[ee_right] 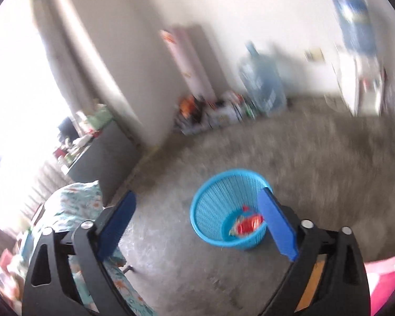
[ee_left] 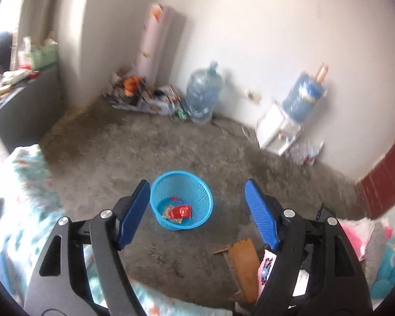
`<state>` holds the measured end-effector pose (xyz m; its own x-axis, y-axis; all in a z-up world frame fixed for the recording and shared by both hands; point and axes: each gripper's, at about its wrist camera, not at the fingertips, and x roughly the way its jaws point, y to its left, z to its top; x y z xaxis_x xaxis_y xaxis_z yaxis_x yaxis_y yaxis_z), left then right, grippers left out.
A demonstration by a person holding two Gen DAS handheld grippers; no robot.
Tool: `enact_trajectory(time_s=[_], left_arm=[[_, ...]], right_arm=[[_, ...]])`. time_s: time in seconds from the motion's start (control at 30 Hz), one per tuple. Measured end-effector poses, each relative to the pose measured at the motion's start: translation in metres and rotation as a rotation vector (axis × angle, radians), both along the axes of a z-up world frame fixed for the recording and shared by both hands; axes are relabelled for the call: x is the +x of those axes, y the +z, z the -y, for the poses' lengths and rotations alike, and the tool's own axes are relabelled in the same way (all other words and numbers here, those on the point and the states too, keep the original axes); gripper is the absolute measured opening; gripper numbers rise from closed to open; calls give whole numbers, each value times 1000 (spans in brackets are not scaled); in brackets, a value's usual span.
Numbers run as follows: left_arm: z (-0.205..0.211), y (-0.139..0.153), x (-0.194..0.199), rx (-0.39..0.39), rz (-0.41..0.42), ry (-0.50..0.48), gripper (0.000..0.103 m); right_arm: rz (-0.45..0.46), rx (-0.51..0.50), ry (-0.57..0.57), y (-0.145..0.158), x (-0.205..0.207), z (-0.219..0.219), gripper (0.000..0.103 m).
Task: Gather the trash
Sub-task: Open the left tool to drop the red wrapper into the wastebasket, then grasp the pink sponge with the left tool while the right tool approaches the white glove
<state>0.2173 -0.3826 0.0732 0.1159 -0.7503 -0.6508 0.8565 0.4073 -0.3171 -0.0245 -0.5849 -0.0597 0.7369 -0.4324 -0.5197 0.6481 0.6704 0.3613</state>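
Both grippers wide apart and empty above the blue basket.

The left gripper (ee_left: 197,202) and right gripper (ee_right: 197,218) hold nothing between their blue pads. The basket (ee_left: 197,184) stands on the grey floor (ee_left: 144,144) at lower centre, red wrappers (ee_left: 180,212) lying inside. In the right view, one pad hides part of the basket; the far wall clutter is blurred.

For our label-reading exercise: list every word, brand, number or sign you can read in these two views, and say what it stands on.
No text can be read.
Red wrappers in the blue basket: print too small.
Boxes in the corner: print blurred.
Blue bag by the wall: markings blurred.
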Motion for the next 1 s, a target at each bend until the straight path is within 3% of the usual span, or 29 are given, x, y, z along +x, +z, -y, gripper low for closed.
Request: enact_trajectory(time_s=[0.13, 0.33, 0.5, 0.73, 0.83, 0.93, 1.0], left_arm=[[-82, 39, -7, -87, 19, 76, 70], [-218, 85, -18, -165, 134, 234, 74], [-319, 99, -13, -179, 159, 465, 83], [-423, 74, 11, -166, 122, 670, 83], [-452, 52, 26, -110, 110, 703, 83], [-454, 27, 35, -41, 112, 685, 83], [-450, 10, 42, 54, 156, 683, 83]], right_arm=[[19, -86, 73, 38, 3, -36, 96], [71, -158, 224, 81, 11, -87, 96], [111, -25, 384, 98, 34, -111, 96], [87, 70, 588, 104, 71, -158, 96], [64, 131, 656, 99, 89, -175, 96], [41, 192, 698, 89, 107, -182, 96], [25, 238, 719, 82, 119, -186, 96]])
